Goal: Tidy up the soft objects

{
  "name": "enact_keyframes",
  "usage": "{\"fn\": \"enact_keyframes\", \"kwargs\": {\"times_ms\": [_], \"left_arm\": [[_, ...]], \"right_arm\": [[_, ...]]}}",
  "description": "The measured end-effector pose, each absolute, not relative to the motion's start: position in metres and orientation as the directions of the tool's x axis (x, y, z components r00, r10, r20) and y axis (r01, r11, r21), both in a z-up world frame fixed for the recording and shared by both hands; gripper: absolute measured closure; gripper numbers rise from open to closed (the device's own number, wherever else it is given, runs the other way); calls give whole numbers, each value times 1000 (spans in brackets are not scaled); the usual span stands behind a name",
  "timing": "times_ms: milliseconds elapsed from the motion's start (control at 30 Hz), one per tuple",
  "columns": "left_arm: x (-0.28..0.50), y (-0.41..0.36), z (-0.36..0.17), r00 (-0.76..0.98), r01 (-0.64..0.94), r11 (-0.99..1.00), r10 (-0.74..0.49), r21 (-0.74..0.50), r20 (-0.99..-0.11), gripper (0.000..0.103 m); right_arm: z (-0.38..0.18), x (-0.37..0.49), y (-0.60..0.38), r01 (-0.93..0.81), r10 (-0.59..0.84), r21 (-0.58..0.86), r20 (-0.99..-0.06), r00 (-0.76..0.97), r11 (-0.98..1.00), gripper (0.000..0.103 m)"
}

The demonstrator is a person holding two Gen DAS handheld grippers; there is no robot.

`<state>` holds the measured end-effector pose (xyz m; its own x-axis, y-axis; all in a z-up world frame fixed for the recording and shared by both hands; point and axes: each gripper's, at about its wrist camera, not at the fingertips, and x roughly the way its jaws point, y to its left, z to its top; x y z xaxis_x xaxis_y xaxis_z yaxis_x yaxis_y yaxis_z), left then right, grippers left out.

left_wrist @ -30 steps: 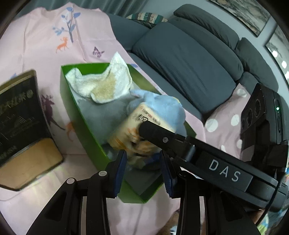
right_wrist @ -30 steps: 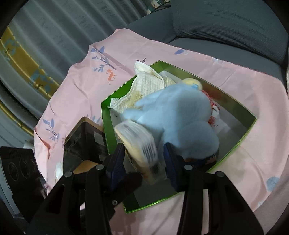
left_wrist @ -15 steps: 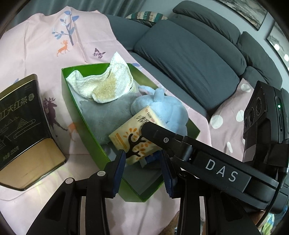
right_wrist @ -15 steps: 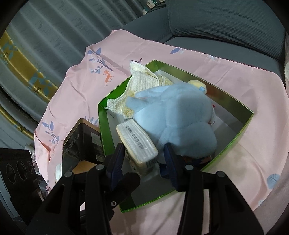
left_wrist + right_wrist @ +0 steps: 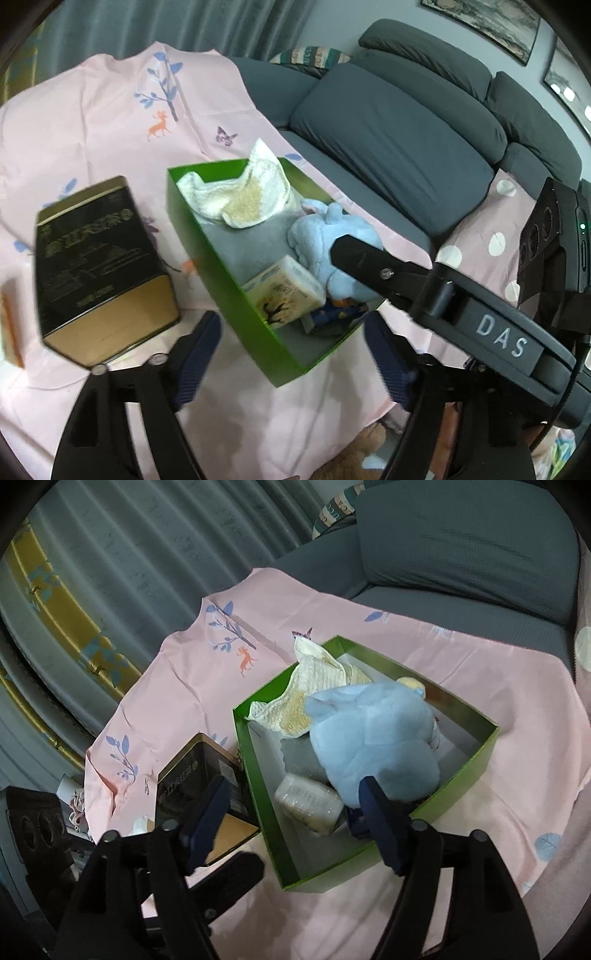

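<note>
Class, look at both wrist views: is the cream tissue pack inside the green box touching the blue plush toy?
Touching. In the left wrist view the tissue pack lies against the blue plush toy with no gap; the right wrist view shows the toy overlapping the pack's end.

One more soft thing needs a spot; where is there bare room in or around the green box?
Free: the green box's near corner floor, and the pink cloth beyond it. Crowded: towel, blue plush and tissue pack fill the rest; the black tin stands close on one side.
</note>
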<state>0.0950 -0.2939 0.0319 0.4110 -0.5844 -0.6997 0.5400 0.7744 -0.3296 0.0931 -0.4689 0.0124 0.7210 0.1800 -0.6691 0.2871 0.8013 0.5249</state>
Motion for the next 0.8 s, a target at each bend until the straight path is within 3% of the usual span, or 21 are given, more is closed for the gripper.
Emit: {"fn": "enact_keyframes", "kwargs": {"times_ms": [533, 800], "left_arm": [[59, -250, 69, 533, 501, 821, -543, -276, -648, 16], [52, -243, 71, 539, 493, 824, -542, -280, -645, 16]], "right_arm": [[53, 53, -454, 287, 95, 494, -613, 784, 821, 6], [61, 38, -446, 306, 50, 466, -609, 792, 830, 3]]}}
